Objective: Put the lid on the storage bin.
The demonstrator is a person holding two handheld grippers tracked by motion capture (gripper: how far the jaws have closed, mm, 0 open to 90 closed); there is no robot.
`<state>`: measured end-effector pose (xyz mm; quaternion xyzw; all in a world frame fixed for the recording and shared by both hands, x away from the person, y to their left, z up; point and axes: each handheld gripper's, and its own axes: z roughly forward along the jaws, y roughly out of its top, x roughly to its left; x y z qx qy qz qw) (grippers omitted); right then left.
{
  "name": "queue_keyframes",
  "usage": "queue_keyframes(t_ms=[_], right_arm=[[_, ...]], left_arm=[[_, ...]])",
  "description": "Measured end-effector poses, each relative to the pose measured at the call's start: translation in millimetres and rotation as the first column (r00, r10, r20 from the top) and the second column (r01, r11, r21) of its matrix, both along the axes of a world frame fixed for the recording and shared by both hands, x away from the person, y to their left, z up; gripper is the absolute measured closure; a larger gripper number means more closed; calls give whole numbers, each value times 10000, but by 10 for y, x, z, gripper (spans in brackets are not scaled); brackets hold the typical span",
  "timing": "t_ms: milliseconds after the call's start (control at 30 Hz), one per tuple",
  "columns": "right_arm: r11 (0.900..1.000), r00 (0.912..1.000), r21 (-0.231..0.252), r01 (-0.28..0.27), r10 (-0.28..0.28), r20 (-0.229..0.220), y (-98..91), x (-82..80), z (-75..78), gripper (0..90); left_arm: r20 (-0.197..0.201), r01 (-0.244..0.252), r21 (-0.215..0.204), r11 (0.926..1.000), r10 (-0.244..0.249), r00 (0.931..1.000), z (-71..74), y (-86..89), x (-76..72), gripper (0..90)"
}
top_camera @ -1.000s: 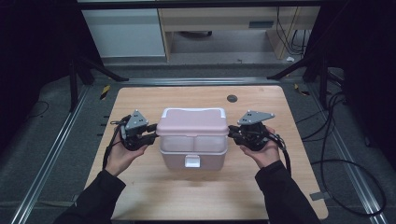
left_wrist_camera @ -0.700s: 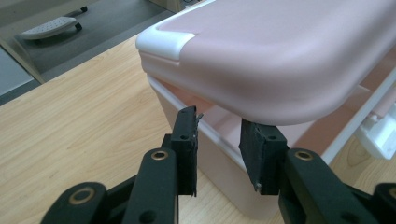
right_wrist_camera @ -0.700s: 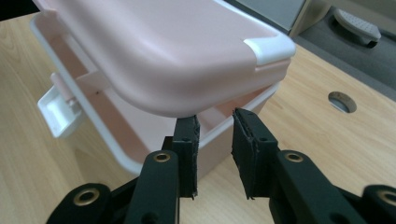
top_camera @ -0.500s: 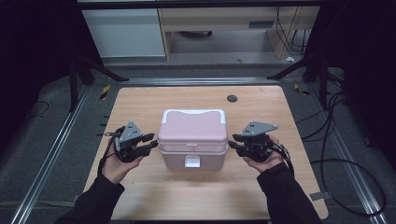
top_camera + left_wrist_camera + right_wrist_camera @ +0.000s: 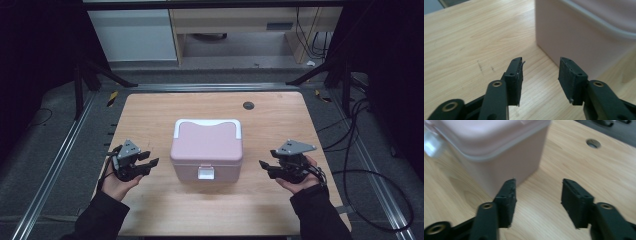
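A pink lidded box (image 5: 206,150) with a white handle and a white front latch (image 5: 205,173) stands on the wooden table (image 5: 150,115). My left gripper (image 5: 149,166) is off its left side, a short gap away. Its jaws have just been opening and hold nothing. My right gripper (image 5: 265,168) is likewise apart from the right side, its jaws just opened and empty. In the left gripper view the gripper (image 5: 540,65) points at the box's lower wall (image 5: 579,42). In the right gripper view the gripper (image 5: 538,186) faces the box's corner (image 5: 499,157).
A round cable hole (image 5: 248,105) sits in the table behind the box, also seen as the hole (image 5: 593,143) in the right gripper view. Black frame rails and cables (image 5: 360,150) run along the table's sides. Bare wood surrounds the box.
Both grippers were against the upper sides of the box a second ago. They have drawn outward and lower, away from it, and their jaws have spread. The box stands in the same place.
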<state>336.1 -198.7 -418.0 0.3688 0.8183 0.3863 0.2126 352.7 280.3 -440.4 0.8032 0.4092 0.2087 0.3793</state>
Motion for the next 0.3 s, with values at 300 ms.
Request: queue_keyframes(t_ms=[300], right_arm=[[9827, 9826, 247, 1838, -1830, -308, -397, 47, -290, 152]], left_arm=[[-448, -1010, 380, 9942, 1027, 9937, -199, 155, 103, 392]])
